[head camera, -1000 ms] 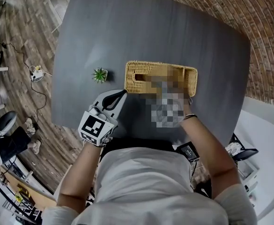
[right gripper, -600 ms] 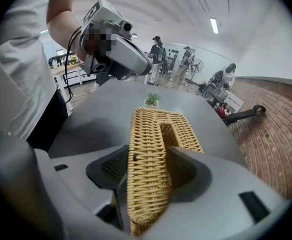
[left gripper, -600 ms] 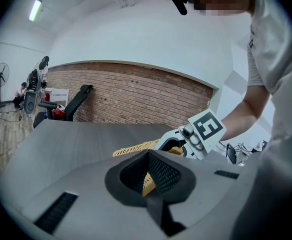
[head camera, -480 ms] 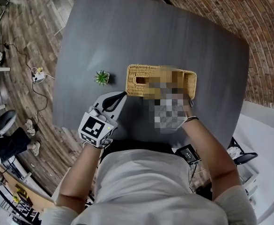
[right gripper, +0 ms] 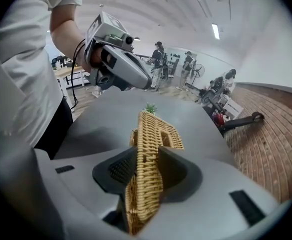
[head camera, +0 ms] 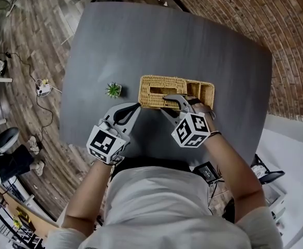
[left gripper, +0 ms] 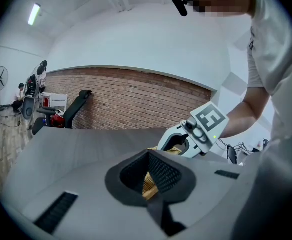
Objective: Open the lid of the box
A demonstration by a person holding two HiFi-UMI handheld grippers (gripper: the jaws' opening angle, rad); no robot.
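Right gripper point(head camera: 166, 103) fingers have just closed on the lid point(head camera: 148, 82), long axis left-right.

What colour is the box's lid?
Golden-yellow woven wicker; the lid shows best in the right gripper view.

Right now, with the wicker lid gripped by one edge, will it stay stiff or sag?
Probably stiff: the wicker lid juts straight from the right gripper, whose jaws have just been closing on it. Likely light, being open weave. Rough weave should resist slipping.
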